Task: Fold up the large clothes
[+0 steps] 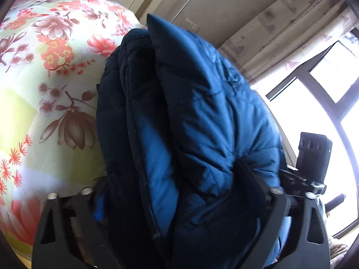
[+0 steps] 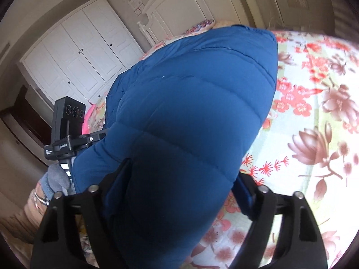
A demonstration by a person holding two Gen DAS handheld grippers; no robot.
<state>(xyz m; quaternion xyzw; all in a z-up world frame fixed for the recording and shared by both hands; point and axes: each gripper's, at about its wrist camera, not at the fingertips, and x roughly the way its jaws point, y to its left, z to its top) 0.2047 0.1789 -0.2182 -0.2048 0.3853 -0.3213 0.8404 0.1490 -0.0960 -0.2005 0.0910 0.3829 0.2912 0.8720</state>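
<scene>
1. Garment. A quilted blue padded jacket was gathered into several thick layers and held up above the bed; it appeared lifted rather than laid flat, with the flowered cover visible beside and beyond it in both wrist views.

2. Left tongs. These were clenched on a bunched stack of the jacket's layers, the fabric puckering where the right-hand finger pressed in. A dark inner face and a brighter outer face lay folded together.

3. Right tongs. These gripped a broad quilted panel of the same jacket, which bulged between the two arms and ran away toward the far side of the bed.

4. Surroundings. A window and curtain stood to the right in the left-wrist view; a white wardrobe and headboard stood beyond the bed in the right-wrist view.

5. Step in hand, as judged. The jacket seemed doubled over and carried, mid-fold.

6. Next move, as judged. It would call for lowering the bundle onto the bed with both grips level, keeping the layers aligned, then letting go and flattening the puffed filling.
</scene>
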